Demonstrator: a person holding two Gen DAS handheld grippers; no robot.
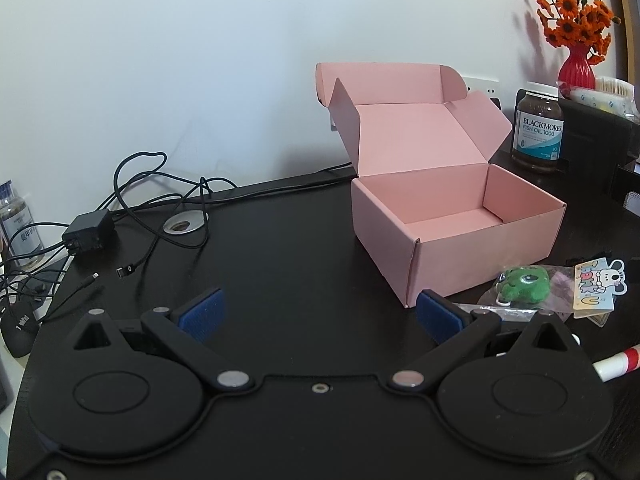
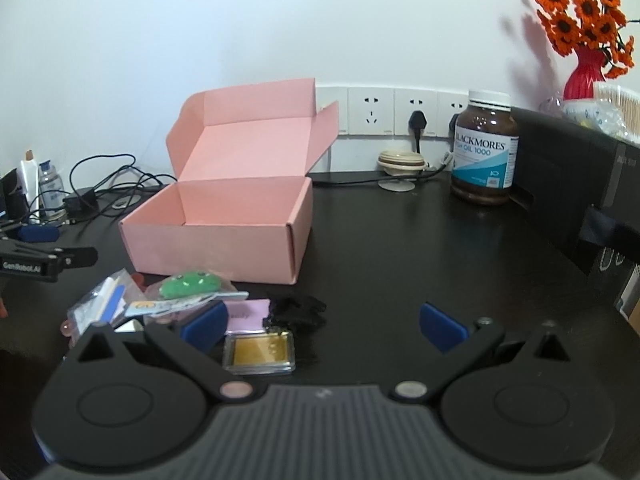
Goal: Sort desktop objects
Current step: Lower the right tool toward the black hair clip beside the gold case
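Fingers (image 1: 204,308) (image 2: 442,326) on both grippers wide apart, holding nothing | pink box (image 2: 216,236) empty | green toy (image 2: 190,284), gold case (image 2: 259,351) wait beside box on desk (image 2: 400,248)

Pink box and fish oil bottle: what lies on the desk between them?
In the right wrist view, the dark desk between the pink box and the Blackmores fish oil bottle is bare.

**Readable text on the table**

"BLACKMORES FISH OIL 1000" is printed on the label of the brown bottle (image 2: 485,156). "GenRobot.AI" is read on the body of the left gripper (image 2: 38,236), seen from the right wrist. Colourful letters, apparently "THANK U", are shown on the cartoon-dog sticker (image 1: 599,286).
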